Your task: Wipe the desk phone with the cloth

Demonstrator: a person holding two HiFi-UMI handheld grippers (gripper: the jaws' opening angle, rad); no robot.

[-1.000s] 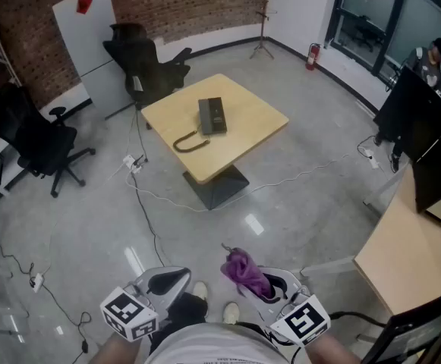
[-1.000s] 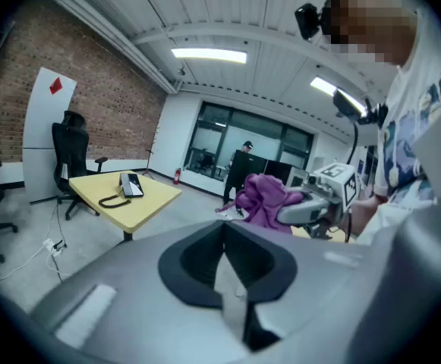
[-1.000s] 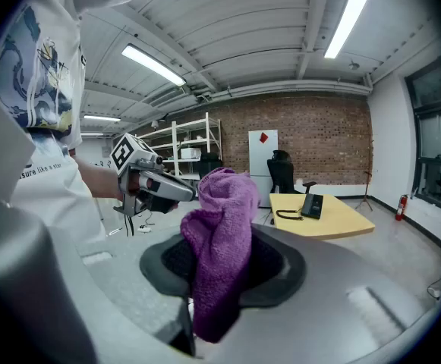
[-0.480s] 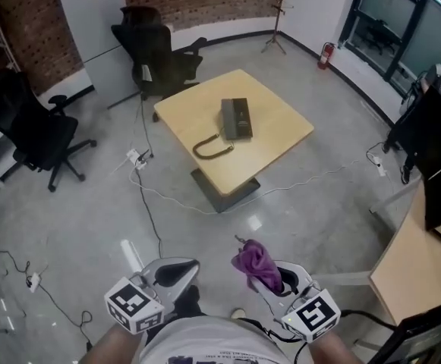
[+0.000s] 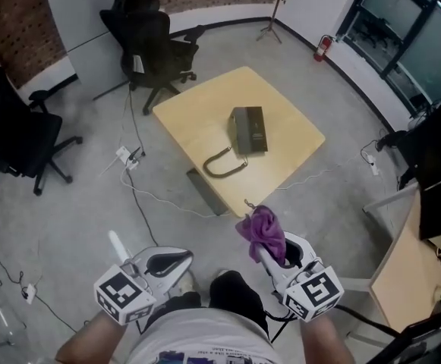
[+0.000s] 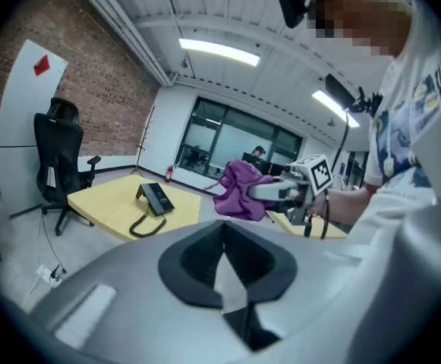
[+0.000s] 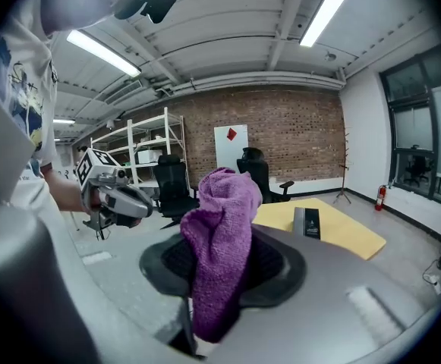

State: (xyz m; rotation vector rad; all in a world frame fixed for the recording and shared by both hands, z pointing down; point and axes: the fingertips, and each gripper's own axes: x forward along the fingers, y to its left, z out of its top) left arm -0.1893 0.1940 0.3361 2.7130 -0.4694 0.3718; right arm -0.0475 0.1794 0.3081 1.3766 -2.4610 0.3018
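cloth [image 5: 263, 232] is hanging soft and light from the right gripper [image 5: 275, 255] in the head view, well apart from the desk phone [image 5: 249, 130] on the yellow table [image 5: 197, 105]. the phone is looking rigid and likely to slide, its curled cord [image 5: 222, 165] apt to snag. in the left gripper view, the left gripper [image 6: 224, 264] is showing jaws together, empty. in the right gripper view, jaws are pinching the cloth's bunched middle, and an office chair [image 7: 254, 174] is standing beyond the table.

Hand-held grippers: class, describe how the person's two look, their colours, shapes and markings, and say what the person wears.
Both the left hand-held gripper and the right hand-held gripper have smooth light-grey shells with a rounded black hollow around the jaws. Each carries a white cube with black square markers. The person wears a white printed T-shirt.
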